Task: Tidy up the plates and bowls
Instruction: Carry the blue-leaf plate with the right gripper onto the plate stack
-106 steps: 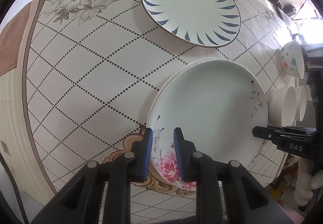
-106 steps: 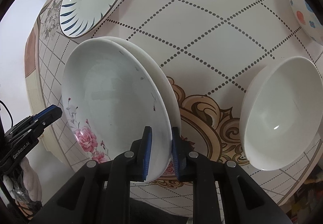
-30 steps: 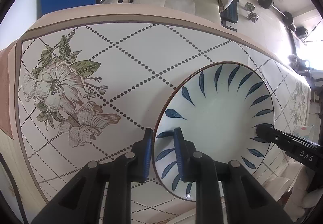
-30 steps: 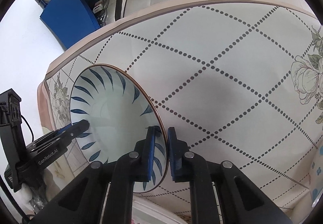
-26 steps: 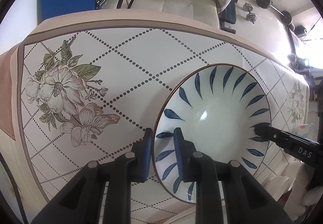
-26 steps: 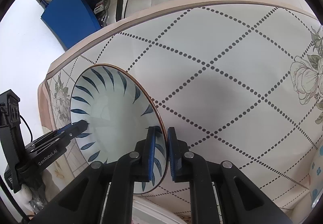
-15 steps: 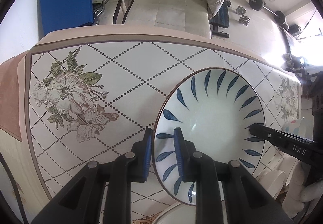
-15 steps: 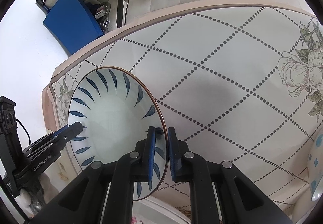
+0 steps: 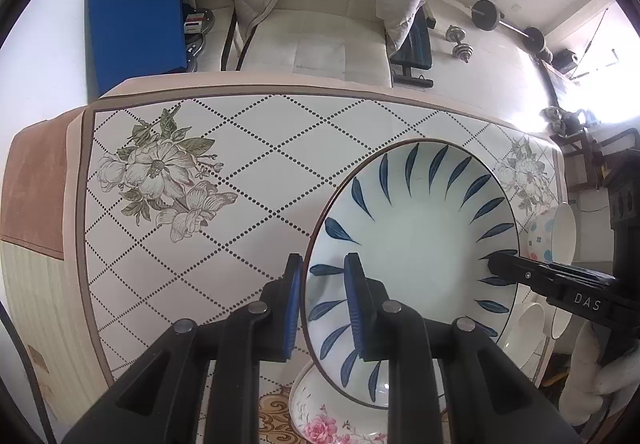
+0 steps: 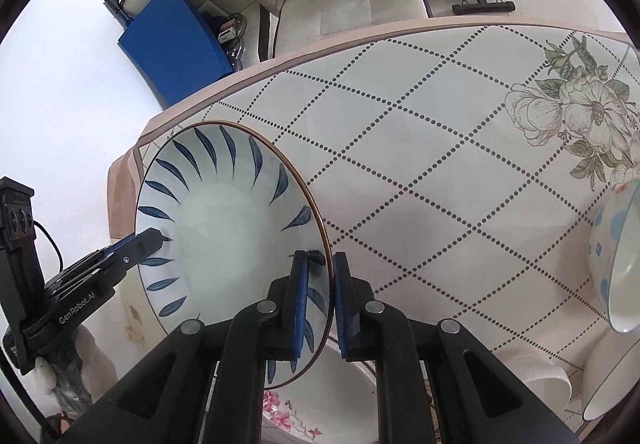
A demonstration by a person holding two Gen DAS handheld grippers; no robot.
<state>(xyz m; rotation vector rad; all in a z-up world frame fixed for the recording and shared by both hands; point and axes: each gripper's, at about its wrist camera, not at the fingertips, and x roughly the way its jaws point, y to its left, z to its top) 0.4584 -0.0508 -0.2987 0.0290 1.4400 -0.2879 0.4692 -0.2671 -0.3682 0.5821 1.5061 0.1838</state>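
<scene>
While both grippers clamp opposite edges of the blue-leaf plate [image 9: 416, 244], it hangs clear above the table [image 9: 248, 148]. The left gripper [image 9: 320, 298] pinches the plate's left rim between narrow blue pads; the right gripper [image 10: 320, 294] pinches the right rim likewise. In each wrist view the other gripper's tip shows at the plate's far edge. Below the plate's near edge lies a white plate with pink roses [image 9: 332, 420]. A polka-dot bowl [image 10: 612, 260] and plain white bowls [image 9: 524, 328] sit on the table's right side. Beyond the table: cream sofa [image 9: 320, 24], blue mat [image 9: 136, 16], dumbbells [image 9: 460, 44].
</scene>
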